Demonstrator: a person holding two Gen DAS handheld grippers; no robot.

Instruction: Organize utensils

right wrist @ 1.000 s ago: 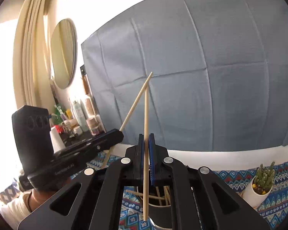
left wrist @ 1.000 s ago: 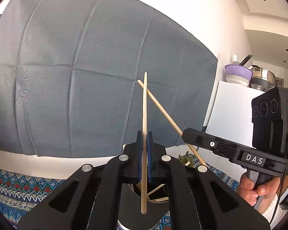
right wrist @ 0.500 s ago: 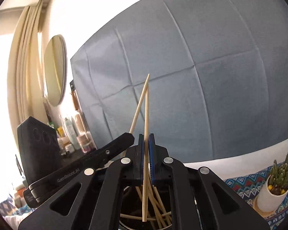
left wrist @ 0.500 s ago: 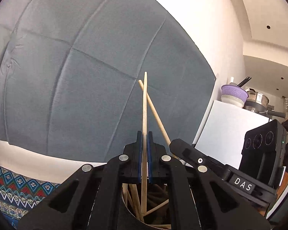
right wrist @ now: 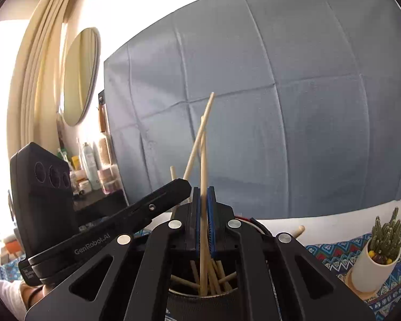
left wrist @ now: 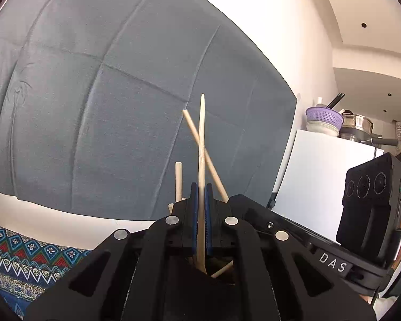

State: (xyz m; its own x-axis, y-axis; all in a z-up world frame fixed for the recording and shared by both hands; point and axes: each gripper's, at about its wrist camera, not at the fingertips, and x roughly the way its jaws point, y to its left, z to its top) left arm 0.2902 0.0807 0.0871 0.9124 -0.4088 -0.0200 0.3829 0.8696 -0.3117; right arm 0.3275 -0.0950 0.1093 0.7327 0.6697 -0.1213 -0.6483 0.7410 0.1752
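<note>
We look from two cameras, one riding on each gripper, both tipped up toward the far grey cloth (left wrist: 115,112). Both sit very near the holder (right wrist: 200,302) just below. The left camera sees the right gripper (left wrist: 228,200) on its right. The right camera sees the left gripper (right wrist: 184,184) on its left.

Two pale wooden chopsticks (left wrist: 201,144) (right wrist: 203,160) stand nearly upright mid-frame, lower tips down in the dark holder (right wrist: 200,298), which already has more chopsticks (right wrist: 214,275) criss-crossed inside.
</note>
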